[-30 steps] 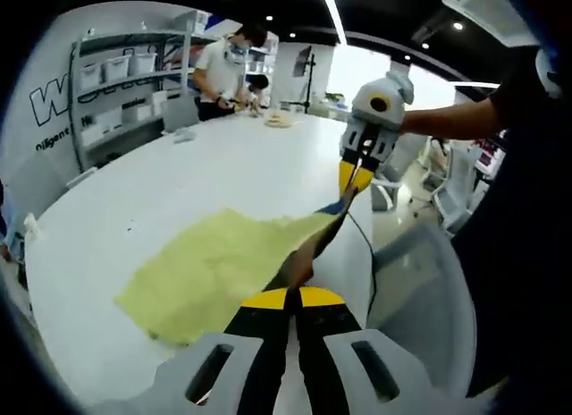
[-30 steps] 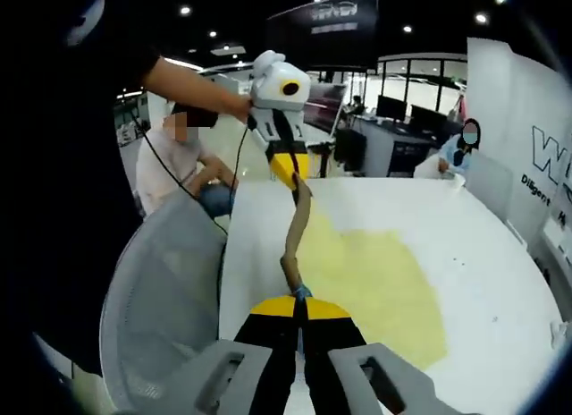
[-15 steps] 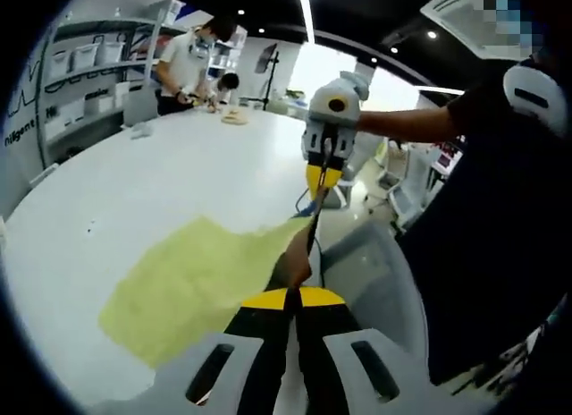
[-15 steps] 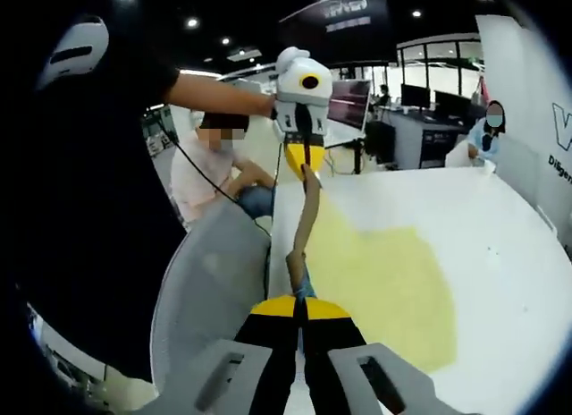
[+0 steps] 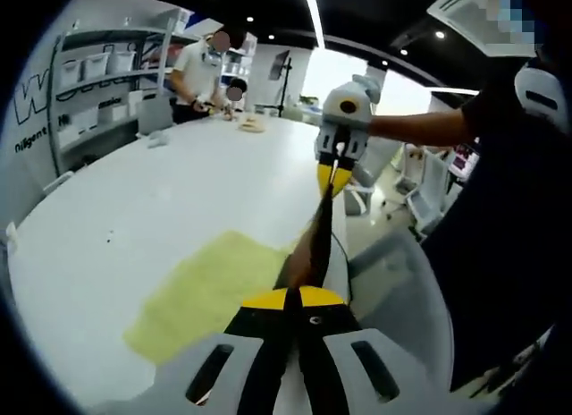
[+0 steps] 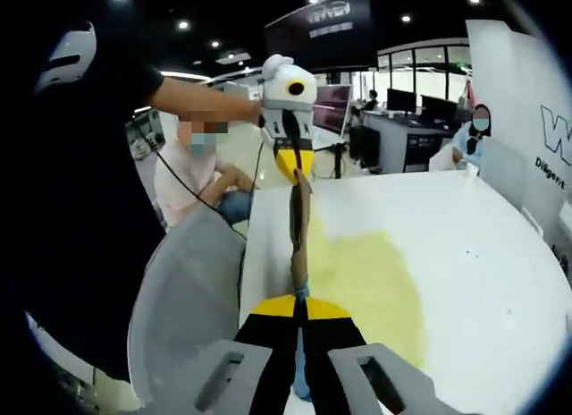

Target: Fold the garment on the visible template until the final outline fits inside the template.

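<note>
Both grippers were clamped on 1 edge of the garment, stretched taut between them. L gripper had jaws together on the cloth's near end in left gripper view; R gripper gripped the far end, above the table edge. In right gripper view, R gripper pinched the edge, L gripper held the far end. Rest of the garment lay flat on the table, right of the lifted edge. A chair stood left of the table; 1 person sat beyond.

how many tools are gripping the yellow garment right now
2. The left tool and the right tool each clamp an end of the raised edge of the yellow cloth garment on the white table.
</note>
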Action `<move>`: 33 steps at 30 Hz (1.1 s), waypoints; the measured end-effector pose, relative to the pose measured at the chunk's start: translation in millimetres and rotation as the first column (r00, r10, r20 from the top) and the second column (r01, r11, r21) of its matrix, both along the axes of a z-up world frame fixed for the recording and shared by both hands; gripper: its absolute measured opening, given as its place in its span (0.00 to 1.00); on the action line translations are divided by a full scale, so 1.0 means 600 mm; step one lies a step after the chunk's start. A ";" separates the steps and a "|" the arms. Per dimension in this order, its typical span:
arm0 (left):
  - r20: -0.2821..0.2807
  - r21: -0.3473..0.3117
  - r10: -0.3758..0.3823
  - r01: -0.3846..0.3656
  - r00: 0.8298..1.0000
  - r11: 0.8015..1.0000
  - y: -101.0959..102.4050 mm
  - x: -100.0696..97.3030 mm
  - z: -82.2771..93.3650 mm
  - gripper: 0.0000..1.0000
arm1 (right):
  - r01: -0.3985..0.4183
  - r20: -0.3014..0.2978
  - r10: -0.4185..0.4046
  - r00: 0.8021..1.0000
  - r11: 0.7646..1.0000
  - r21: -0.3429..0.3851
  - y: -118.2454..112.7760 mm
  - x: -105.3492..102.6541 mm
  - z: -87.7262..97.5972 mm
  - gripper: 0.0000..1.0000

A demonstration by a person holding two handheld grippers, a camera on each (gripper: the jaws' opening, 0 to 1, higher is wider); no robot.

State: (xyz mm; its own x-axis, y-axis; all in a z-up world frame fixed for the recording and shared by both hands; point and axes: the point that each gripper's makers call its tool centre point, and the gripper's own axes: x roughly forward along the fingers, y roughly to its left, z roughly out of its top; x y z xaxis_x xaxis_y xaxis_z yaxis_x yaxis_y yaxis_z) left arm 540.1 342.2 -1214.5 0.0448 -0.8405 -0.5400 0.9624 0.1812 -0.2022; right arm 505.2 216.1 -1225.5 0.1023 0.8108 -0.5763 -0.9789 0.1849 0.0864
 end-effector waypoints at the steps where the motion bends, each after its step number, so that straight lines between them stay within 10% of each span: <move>1: 0.000 0.000 0.001 -0.001 1.000 1.000 0.000 0.003 -0.001 0.07 | 0.008 0.005 -0.008 1.000 1.000 0.001 -0.002 0.009 -0.001 0.00; 33: 0.137 0.036 0.140 -0.146 0.981 0.989 -0.013 0.170 -0.032 0.07 | 0.142 0.179 -0.133 0.975 0.989 -0.039 -0.022 0.178 -0.024 0.00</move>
State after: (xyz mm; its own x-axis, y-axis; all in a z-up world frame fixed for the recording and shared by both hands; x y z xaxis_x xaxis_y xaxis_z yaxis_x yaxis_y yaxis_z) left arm 641.8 334.6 -1233.4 0.2371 -0.7949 -0.5585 0.9436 0.3251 -0.0622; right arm 611.8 202.9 -1239.8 0.3134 0.7521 -0.5798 -0.9430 0.3182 -0.0971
